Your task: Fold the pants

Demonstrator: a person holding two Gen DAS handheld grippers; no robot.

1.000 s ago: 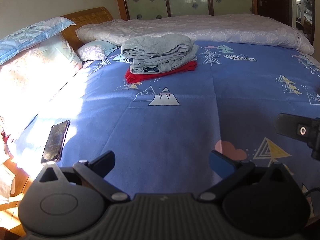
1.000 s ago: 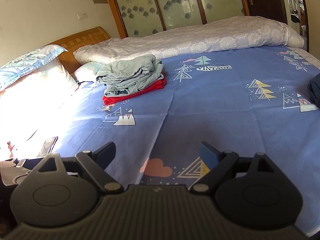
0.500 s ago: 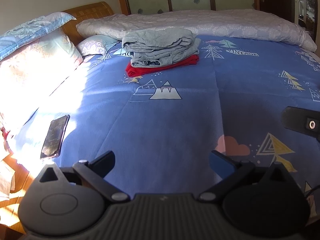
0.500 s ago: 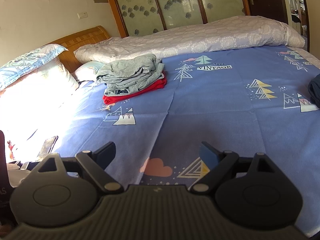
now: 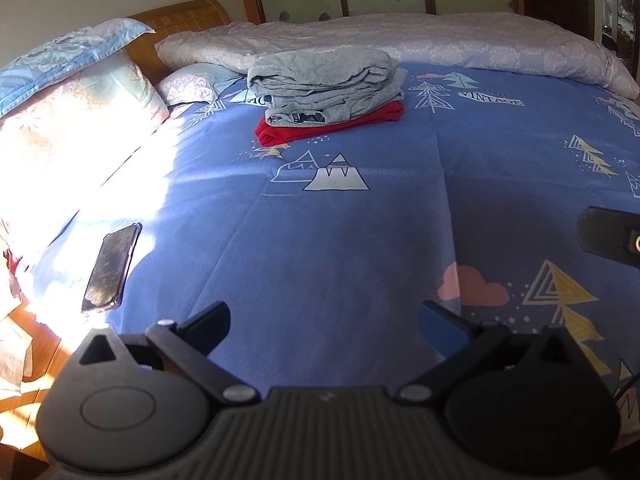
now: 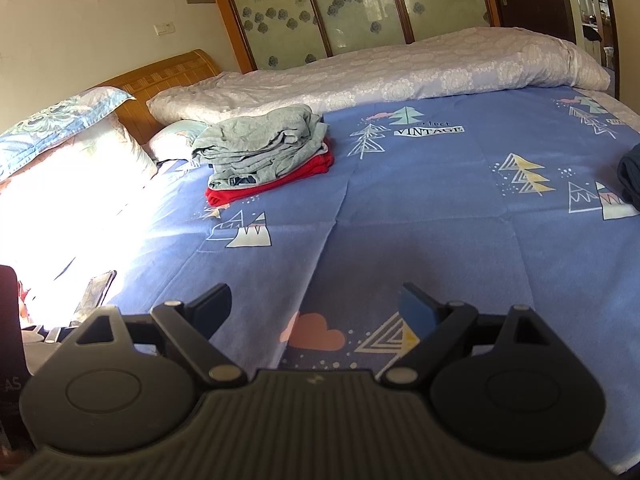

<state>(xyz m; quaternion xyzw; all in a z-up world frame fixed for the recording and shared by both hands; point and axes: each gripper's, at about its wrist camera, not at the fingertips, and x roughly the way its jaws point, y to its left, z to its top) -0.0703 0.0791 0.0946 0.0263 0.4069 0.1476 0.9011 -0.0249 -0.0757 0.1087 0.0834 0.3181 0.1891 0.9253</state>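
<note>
Both tools (image 5: 324, 320) (image 6: 316, 304) open, empty; folded stack (image 6: 266, 152) far ahead, well apart.

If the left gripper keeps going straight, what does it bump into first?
Probably the blue sheet itself, bare just ahead of the open left gripper. Further along that line sits the folded clothes pile, though depth is unclear.

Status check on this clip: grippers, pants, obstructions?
Left gripper open, empty. Right gripper open, empty. Folded pile far side; dark garment at right edge, untouched. Phone near left.

"VINTAGE" on blue bedsheet (image 6: 440, 208)
</note>
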